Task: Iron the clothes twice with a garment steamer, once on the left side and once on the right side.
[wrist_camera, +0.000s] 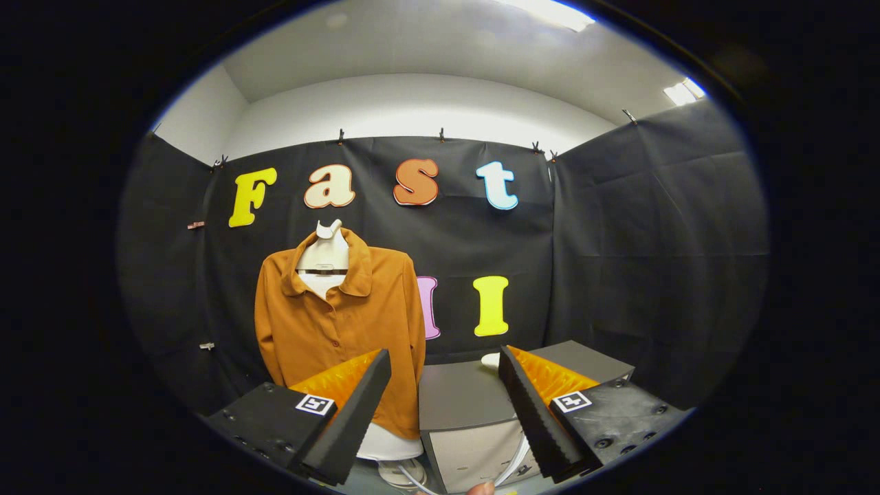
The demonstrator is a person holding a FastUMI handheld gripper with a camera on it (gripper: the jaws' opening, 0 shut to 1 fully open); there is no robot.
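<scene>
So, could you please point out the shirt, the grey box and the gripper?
shirt [330, 323]: gripper view, chest front.
grey box [460, 395]: gripper view, top face.
gripper [445, 375]: gripper view, open gap between fingers.

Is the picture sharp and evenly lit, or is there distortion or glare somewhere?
In the gripper view, the fisheye lens bends the booth's wall into curves; two ceiling lights are overexposed; the orange shirt on its mannequin is sharp and evenly lit; the open tool, holding nothing, looks oversized near the lens.
</scene>
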